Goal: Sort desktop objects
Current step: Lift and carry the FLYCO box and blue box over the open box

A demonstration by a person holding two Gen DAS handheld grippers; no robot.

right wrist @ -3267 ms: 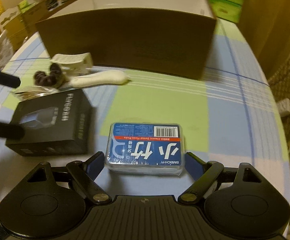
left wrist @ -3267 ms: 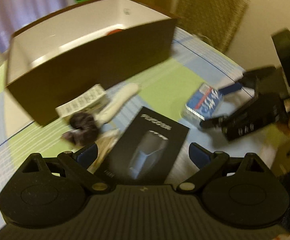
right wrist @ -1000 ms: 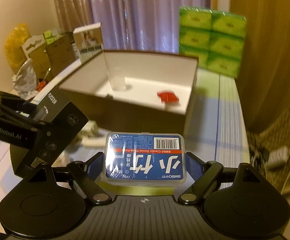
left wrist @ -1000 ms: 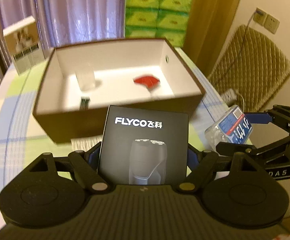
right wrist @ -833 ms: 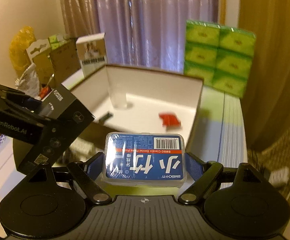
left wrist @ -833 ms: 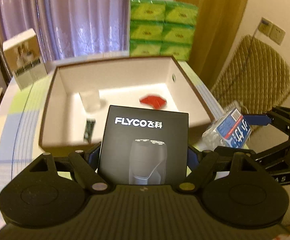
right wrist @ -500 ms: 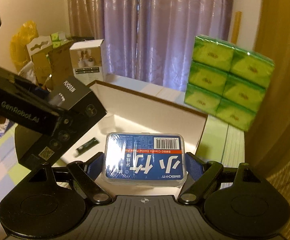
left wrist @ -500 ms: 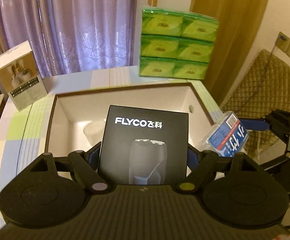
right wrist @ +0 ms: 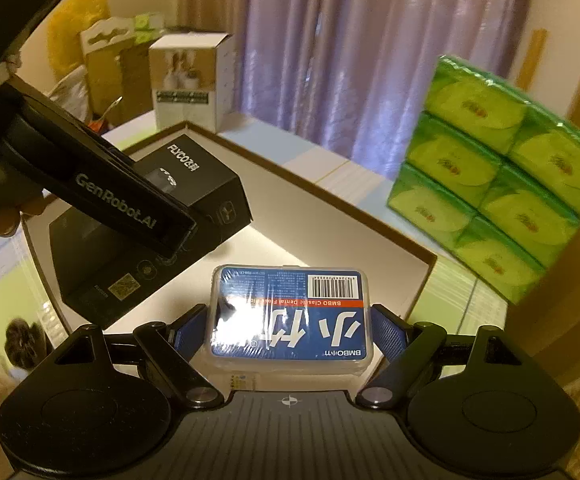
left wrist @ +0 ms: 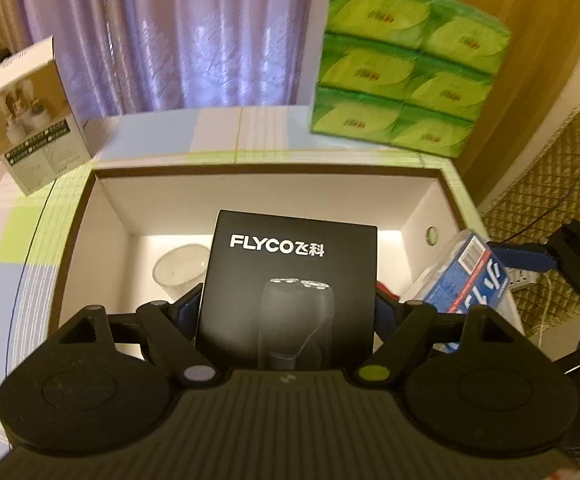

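Purple curtains [left wrist: 178,32], wooden door [left wrist: 529,40], checked tablecloth [left wrist: 18,240], warm light

Green tissue packs [left wrist: 405,84], purple curtain [left wrist: 194,32], wicker chair [left wrist: 545,184].

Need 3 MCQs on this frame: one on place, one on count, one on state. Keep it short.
1. Where is the black FLYCO box?
A. Flat on the tablecloth
B. Held over the open brown box
C. On top of the green packs

2. How many green tissue packs show on the stack's front?
A. Four
B. Six
C. Nine

3. What state is the right gripper in?
A. Open, holding nothing
B. Shut on the blue floss-pick case
C. Shut on a glass cup

Answers:
1 B: the left gripper clamps it, and in both views the brown box's white inside lies under it.
2 B: two columns of three.
3 B: in the right wrist view the jaws press both sides of the case.
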